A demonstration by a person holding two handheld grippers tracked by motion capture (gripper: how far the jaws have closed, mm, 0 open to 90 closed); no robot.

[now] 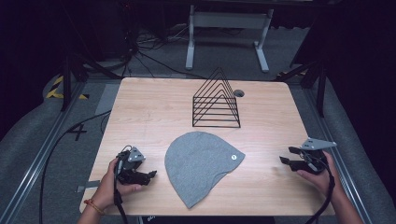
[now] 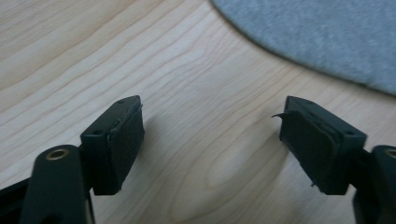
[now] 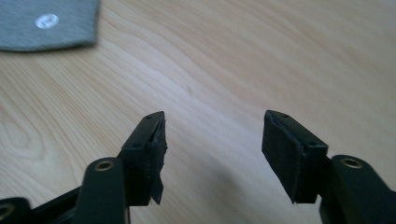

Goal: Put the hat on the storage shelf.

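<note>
A grey knit beanie lies flat in the middle of the wooden table, with a small white round tag near its right corner. My left gripper rests on the table just left of the beanie, open and empty. In the left gripper view the beanie's curved edge lies beyond the gripper. My right gripper sits at the table's right side, open and empty, apart from the beanie. The right gripper view has the gripper over bare wood and the beanie's tagged corner at upper left.
A black wire rack of triangular dividers stands behind the beanie toward the table's far side. A small round hole is in the tabletop beside it. Cables and a white desk frame lie on the floor beyond the table.
</note>
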